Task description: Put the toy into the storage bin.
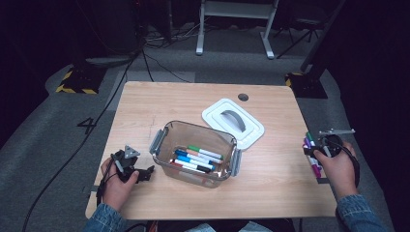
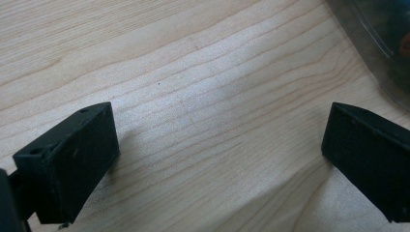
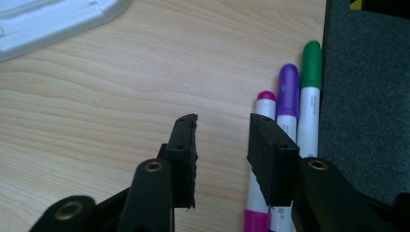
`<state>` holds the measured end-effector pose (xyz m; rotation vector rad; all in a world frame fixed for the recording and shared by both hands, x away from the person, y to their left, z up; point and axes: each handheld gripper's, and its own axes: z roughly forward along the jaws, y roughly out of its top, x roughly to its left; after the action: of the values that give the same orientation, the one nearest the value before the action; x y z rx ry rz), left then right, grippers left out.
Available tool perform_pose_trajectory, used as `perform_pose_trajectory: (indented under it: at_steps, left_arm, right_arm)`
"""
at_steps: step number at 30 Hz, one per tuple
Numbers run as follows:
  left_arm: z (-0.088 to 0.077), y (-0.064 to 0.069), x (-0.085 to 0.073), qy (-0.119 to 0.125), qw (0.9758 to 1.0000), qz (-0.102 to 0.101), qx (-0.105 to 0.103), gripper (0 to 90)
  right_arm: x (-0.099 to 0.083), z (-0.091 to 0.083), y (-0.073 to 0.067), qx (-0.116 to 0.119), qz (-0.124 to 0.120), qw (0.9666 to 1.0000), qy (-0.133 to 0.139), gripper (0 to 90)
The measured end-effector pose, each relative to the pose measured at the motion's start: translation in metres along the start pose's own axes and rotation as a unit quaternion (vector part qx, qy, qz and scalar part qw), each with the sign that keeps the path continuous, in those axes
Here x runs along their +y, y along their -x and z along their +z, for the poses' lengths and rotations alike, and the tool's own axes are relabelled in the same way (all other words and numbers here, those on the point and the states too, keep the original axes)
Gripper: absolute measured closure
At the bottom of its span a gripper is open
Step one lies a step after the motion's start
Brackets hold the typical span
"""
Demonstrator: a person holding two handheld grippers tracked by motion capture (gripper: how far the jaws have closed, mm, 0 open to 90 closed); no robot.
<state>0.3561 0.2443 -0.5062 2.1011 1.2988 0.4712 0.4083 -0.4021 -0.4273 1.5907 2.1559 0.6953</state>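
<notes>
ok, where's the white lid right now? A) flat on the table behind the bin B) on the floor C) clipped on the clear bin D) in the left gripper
A: the white lid lies flat on the table just behind the open clear bin, which holds markers.

High view: looks forward and down from above the person's side, taking in the whole pale wooden table (image 1: 159, 104) and the grey floor beyond.
Left gripper view: close above the wood grain, looking along two black jaws; the clear plastic box (image 2: 382, 43) sits at its upper right corner.
Right gripper view: close, looking down the jaws at three white-barrelled markers (image 3: 288, 96) on the table's edge.
Shared: the high view also holds that box (image 1: 196, 152), those markers (image 1: 311, 145), and the white plastic lid (image 1: 233, 122), whose corner (image 3: 48, 19) shows upper left in the right gripper view.
</notes>
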Motion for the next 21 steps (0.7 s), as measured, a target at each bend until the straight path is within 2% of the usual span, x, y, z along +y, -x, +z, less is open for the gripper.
perform_pose_trajectory:
  at_steps: [10,21]
  left_arm:
    - [0.0,0.0,0.0,0.0,1.0,0.0,0.0,0.1]
    - [0.0,0.0,0.0,0.0,1.0,0.0,0.0,0.1]
  right_arm:
    - [-0.015,0.018,0.012,-0.007,0.018,0.9995,-0.024,65.8]
    - [-0.019,0.03,0.015,-0.019,0.015,0.9989,-0.04,67.9]
